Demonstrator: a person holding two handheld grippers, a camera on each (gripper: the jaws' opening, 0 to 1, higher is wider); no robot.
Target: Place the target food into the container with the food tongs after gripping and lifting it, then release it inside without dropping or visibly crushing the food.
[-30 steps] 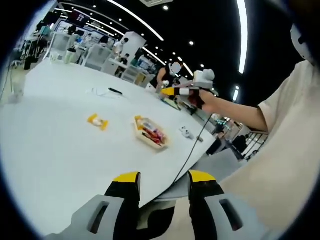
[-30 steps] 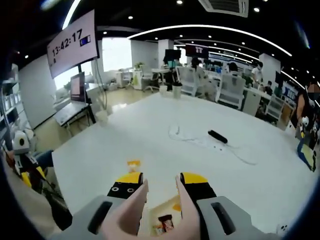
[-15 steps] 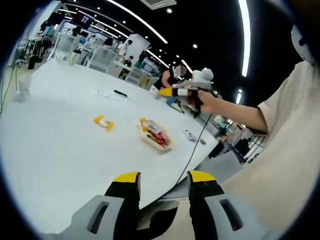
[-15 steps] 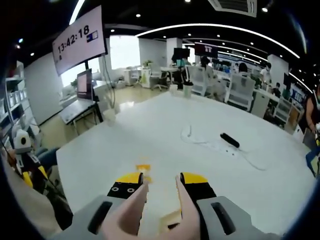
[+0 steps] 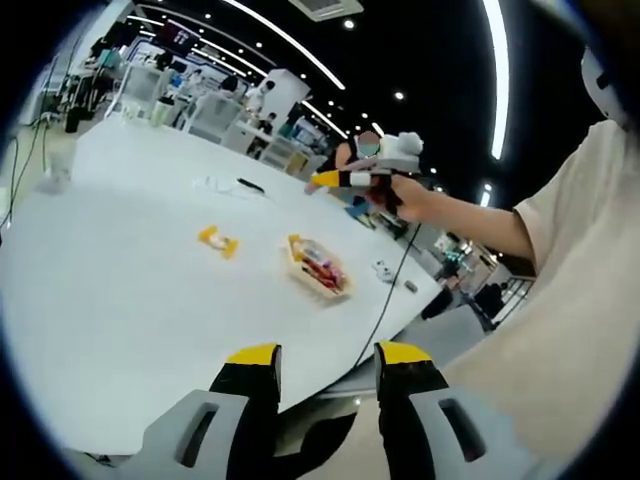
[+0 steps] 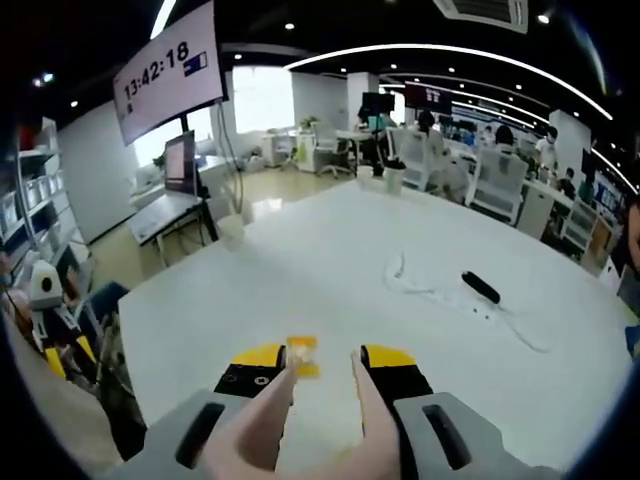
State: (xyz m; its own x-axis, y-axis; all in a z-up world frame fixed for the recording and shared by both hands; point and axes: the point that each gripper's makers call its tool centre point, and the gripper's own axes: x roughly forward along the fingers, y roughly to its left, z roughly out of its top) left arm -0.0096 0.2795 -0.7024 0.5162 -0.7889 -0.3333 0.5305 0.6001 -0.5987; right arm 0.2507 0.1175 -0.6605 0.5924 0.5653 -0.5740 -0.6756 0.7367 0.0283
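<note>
From my left tongs (image 5: 327, 362) I was looking across a big white bench (image 5: 120, 290), jaws spread apart with nothing between them, hanging over the near edge. Out on the bench sat a small yellow food item (image 5: 218, 239), and just to its right, apart from it, a shallow tray (image 5: 318, 268) with some red and mixed stuff already in it; I couldn't make out what exactly. A thin cable (image 5: 385, 305) ran off the bench edge past the tray. Further back lay a dark remote-shaped thing (image 5: 251, 185) next to a loop of white cord. My right tongs (image 5: 330, 179) showed up in that same view too, held up in the air in the person's hand (image 5: 400, 192), well above and beyond the tray. In the right gripper view, the right tongs (image 6: 322, 362) were clamped on a pair of pale pinkish food tongs (image 6: 262, 425), whose two arms ran forward with a gap left between the tips. The yellow food (image 6: 302, 355) sat on the bench right between those yellow-tipped jaws, lower down and not gripped. A wall screen (image 6: 170, 72) read 13:42:18.
</note>
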